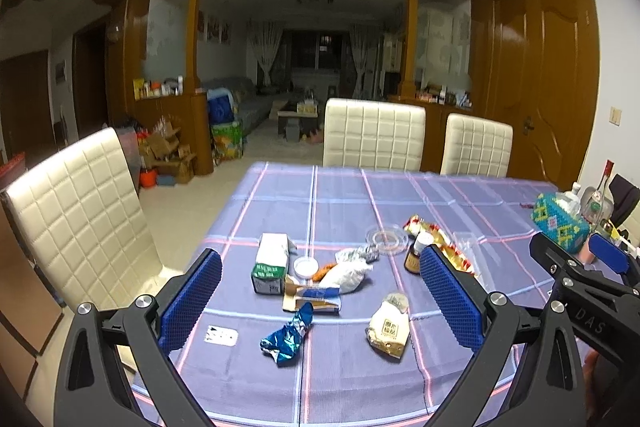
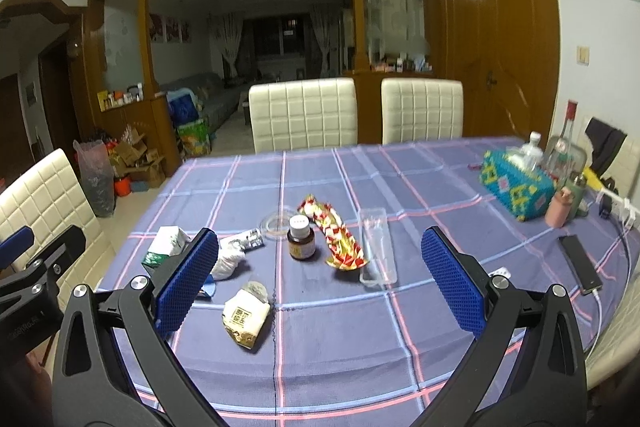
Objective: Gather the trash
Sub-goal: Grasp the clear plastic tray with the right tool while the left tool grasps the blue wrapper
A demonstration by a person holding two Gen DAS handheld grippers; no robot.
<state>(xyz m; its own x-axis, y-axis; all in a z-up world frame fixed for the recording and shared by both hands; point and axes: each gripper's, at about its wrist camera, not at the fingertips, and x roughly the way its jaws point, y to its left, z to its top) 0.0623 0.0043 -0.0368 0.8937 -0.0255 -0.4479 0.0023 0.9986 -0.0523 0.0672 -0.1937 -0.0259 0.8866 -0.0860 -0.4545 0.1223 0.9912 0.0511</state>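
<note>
Both grippers gape empty above the tablecloth (image 1: 352, 195): left gripper (image 1: 320, 299), right gripper (image 2: 320, 279). We judge the nearest trash, blue foil wrapper (image 1: 286, 339) and cream snack packet (image 2: 245, 317), wants a low approach, pads straddling the crumple, not the brown bottle (image 2: 299, 238).

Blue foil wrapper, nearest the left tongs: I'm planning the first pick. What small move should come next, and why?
Probably ease the left tongs forward and down over the blue foil wrapper. They are open and empty, the wrapper lies loose on the tablecloth between the pads, close to the near edge, apart from the other trash.
</note>
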